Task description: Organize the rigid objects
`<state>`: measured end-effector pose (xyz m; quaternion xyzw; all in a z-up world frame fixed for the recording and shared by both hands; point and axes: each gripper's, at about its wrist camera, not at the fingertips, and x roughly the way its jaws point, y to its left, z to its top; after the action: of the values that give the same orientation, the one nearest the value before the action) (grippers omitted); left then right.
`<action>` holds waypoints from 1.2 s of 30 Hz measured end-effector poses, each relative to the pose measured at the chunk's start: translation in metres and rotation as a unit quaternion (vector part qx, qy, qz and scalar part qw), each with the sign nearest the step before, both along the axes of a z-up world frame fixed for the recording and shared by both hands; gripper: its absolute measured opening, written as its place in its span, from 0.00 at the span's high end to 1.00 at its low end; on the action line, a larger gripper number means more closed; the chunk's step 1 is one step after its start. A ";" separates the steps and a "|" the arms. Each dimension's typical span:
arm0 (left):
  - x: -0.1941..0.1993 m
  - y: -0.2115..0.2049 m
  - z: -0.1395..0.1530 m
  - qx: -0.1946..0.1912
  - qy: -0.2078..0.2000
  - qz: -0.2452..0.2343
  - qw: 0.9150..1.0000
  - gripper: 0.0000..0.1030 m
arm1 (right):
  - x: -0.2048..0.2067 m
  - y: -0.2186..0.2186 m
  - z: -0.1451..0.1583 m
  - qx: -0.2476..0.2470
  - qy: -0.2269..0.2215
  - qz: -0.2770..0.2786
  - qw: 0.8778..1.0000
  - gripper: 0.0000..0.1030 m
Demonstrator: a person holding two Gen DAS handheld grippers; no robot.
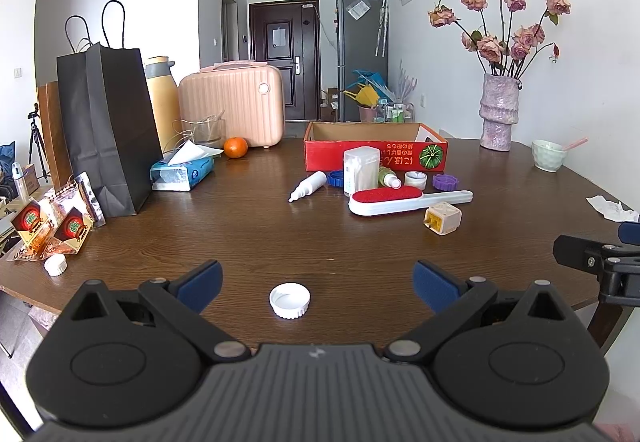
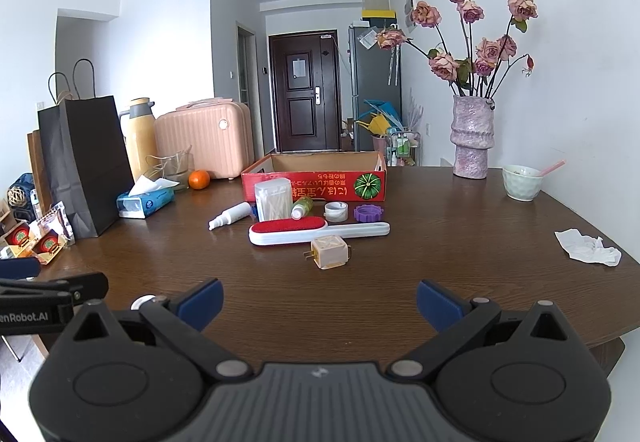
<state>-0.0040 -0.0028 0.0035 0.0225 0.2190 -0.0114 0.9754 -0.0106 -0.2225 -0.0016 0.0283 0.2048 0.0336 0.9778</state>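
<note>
A dark wooden surface (image 1: 256,226) fills the foreground of a white-walled room, with a dark door (image 1: 285,58) and a grey fridge (image 1: 362,58) at the far end. Near the middle sits a red cardboard box (image 1: 374,152), open on top, and in front of it a cluster of small things: a white dropper bottle (image 1: 309,185) lying on its side, a clear cotton-swab box (image 1: 361,170), a red-and-white lint brush (image 1: 404,201), a purple cap (image 1: 445,182) and a beige plug adapter (image 1: 442,218). A black paper bag (image 1: 106,126), tissue pack (image 1: 182,172), orange (image 1: 235,147) and pink case (image 1: 232,108) stand to the left; a vase of dried roses (image 1: 499,112) stands to the right. The left gripper (image 1: 318,284) is spread wide, holding nothing, a white cap (image 1: 289,300) lying between its fingers on the surface. The right gripper (image 2: 320,302) is likewise wide open and empty; its view shows only a sliver of that cap, yet shows the crumpled tissue (image 2: 588,252) more fully.
</note>
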 end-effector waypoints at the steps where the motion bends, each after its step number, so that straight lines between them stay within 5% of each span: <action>1: 0.000 0.000 0.000 0.000 0.000 0.000 1.000 0.00 | 0.000 0.000 0.000 0.000 0.000 0.000 1.000 0.00; 36: -0.001 -0.001 0.000 -0.002 -0.005 0.000 1.000 0.00 | 0.000 0.001 0.000 0.000 0.000 0.000 1.000 0.00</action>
<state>-0.0051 -0.0033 0.0040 0.0206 0.2141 -0.0113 0.9765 -0.0110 -0.2219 -0.0017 0.0286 0.2047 0.0339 0.9778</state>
